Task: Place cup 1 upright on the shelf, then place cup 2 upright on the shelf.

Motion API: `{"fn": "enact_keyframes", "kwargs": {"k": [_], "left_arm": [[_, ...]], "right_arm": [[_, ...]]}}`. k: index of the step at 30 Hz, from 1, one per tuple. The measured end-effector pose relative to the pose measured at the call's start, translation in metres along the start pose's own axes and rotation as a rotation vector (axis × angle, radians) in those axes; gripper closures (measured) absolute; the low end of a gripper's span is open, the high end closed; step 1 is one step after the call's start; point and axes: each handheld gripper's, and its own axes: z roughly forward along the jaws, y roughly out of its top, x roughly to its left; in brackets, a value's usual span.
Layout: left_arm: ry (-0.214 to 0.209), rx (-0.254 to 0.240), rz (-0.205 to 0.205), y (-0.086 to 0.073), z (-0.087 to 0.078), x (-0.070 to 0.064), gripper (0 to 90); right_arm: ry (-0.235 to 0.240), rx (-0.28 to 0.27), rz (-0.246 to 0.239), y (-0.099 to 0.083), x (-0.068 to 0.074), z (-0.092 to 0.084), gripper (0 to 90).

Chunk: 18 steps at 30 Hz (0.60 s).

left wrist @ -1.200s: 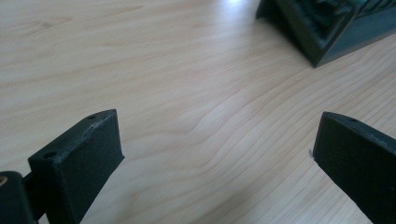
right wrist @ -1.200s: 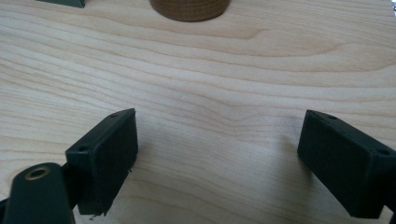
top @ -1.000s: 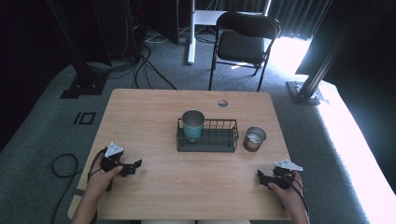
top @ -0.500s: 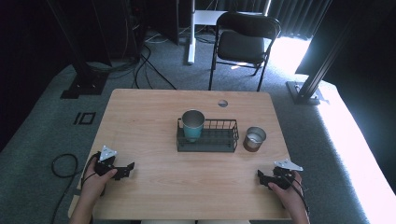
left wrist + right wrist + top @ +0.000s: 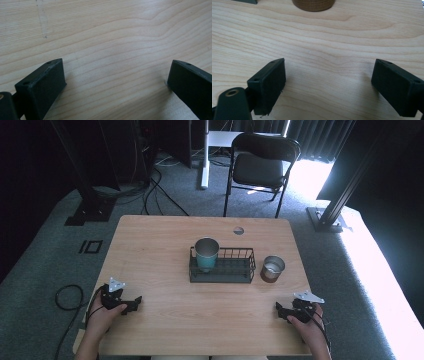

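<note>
The brown metal cup (image 5: pixel 273 268) stands upright on the wooden surface (image 5: pixel 160 250), just right of the black wire basket (image 5: pixel 222 271) and apart from it. It lies far and slightly left of the right claw (image 5: pixel 279 308), which is much the nearer of the two; in the right gripper view the cup's brown base (image 5: pixel 313 4) sits straight ahead, beyond the gap between the jaws. Being round and upright, the cup has no long axis along the surface to line up with, so the claw could close on it from any side. The straight line from the right claw to the cup is free of other things.

The teal cup (image 5: pixel 206 254) stands upright inside the basket at its left end. It lies far and right of the left claw (image 5: pixel 135 302), well apart from it, with the basket's wire wall around its lower part.

Both claws are spread wide and hold nothing. The right claw (image 5: pixel 328 82) shows bare wood between its jaws, and so does the left claw (image 5: pixel 115 82). Both rest low near the near edge of the surface, one at each corner.

Against the earlier frames, the left hand (image 5: pixel 107 307) has drawn back toward the near left corner, and the right hand (image 5: pixel 306 317) has hardly shifted. The cups and the basket stand as they did.
</note>
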Motion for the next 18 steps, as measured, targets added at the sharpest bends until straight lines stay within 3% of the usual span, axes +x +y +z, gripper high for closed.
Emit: {"fn": "enact_keyframes", "kwargs": {"k": [18], "left_arm": [[0.006, 0.001, -0.005, 0.0003, 0.0002, -0.0007, 1.9]], "right_arm": [[-0.001, 0.002, 0.002, 0.0004, 0.0, 0.0003, 11.6]]}}
